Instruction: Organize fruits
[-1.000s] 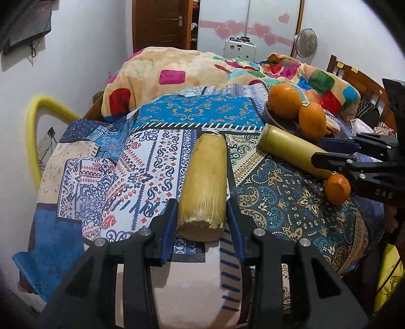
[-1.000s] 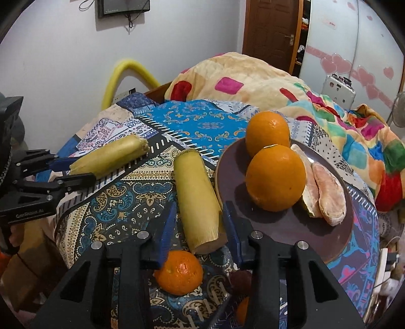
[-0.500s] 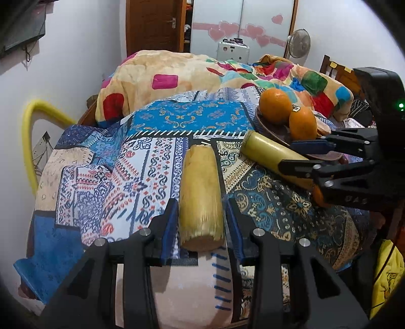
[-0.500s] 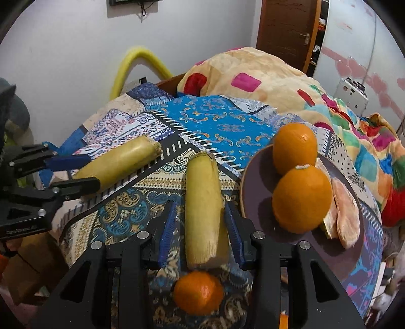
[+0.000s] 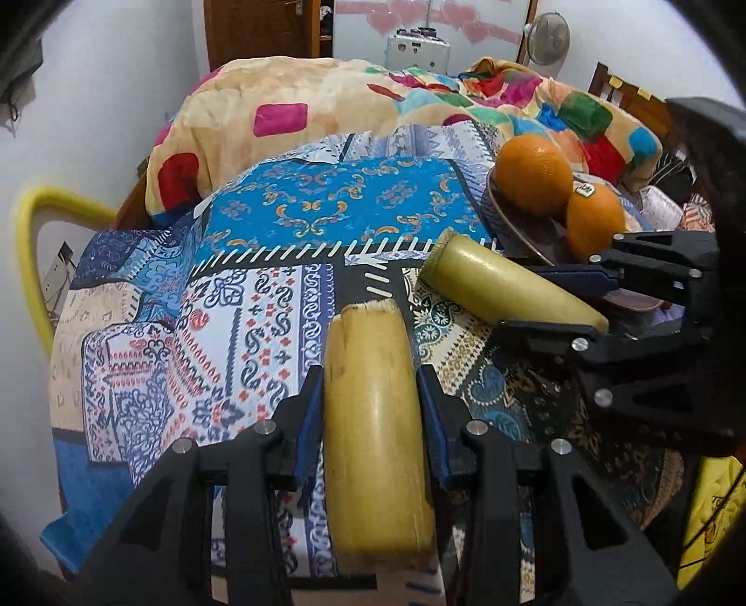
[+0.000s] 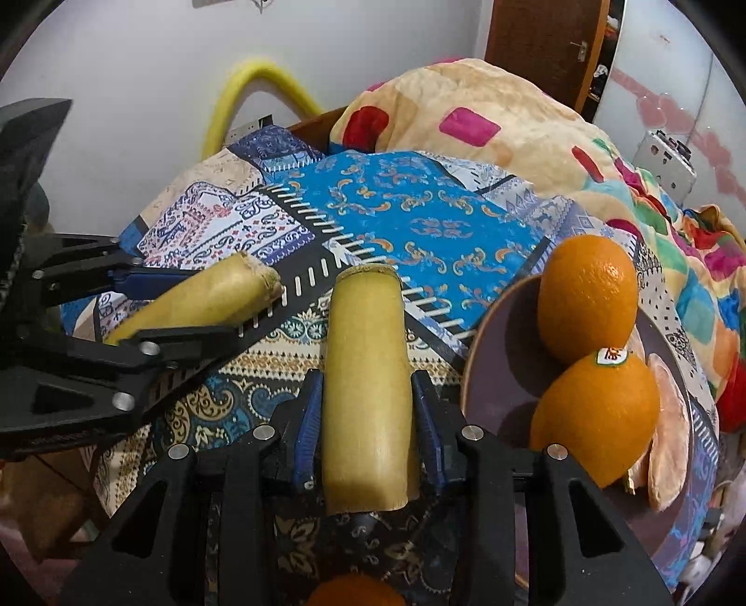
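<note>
My left gripper (image 5: 370, 415) is shut on a yellow cane piece (image 5: 373, 429), held above the patterned bedspread. My right gripper (image 6: 366, 415) is shut on a second yellow cane piece (image 6: 366, 387). Each gripper shows in the other's view: the right one (image 5: 559, 303) with its piece (image 5: 503, 284), the left one (image 6: 186, 303) with its piece (image 6: 205, 298). A dark plate (image 6: 503, 391) holds two oranges (image 6: 587, 298) (image 6: 597, 415) and peeled segments (image 6: 666, 429). A small orange (image 6: 354, 589) lies below my right gripper.
A bunched colourful blanket (image 5: 373, 107) lies at the back of the bed. A yellow tube (image 5: 32, 261) curves along the left wall. The bed's front edge drops off just below both grippers. A white box (image 5: 417, 46) and a fan (image 5: 550, 37) stand behind.
Both grippers have lifted their cane pieces off the bedspread and pushed forward; the pieces sit deeper between the fingers. The small orange has slid down out of most of the right view.
</note>
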Demonstrator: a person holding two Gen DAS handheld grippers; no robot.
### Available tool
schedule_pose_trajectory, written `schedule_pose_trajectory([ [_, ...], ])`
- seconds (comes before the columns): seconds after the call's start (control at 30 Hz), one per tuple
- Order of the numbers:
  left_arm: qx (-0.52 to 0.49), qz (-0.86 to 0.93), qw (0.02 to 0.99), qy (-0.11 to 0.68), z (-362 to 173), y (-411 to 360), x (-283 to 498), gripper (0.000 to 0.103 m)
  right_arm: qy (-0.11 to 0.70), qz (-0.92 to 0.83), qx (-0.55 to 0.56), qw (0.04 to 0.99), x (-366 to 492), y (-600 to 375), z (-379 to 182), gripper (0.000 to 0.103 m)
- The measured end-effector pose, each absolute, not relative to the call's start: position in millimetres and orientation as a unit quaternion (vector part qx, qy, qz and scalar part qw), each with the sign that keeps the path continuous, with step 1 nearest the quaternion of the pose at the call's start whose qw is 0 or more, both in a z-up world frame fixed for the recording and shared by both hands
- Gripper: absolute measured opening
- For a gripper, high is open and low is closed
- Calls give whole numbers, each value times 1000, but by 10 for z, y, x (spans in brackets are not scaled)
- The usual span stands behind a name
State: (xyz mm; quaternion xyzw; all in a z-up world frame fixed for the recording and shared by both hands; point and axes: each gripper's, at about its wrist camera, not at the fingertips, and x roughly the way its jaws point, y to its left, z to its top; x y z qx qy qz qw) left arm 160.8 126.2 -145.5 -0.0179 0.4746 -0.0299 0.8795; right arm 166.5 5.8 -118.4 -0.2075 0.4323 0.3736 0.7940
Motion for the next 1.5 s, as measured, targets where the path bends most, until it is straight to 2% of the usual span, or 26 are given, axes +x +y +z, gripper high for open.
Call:
schedule_pose_trajectory([
  [0.33, -15, -30, 890, 455, -1371, 1221, 1540, 38, 401, 376, -192, 813, 1581, -4, -1023, 35],
  [1.0, -15, -73, 921, 383, -626, 680, 1519, 38, 306, 326, -148, 883, 1429, -836, -300, 35],
  [1.5, 6, -97, 915, 391, -645, 181, 1909, 38, 309, 281, -101, 903, 1696, -1422, -431, 35],
])
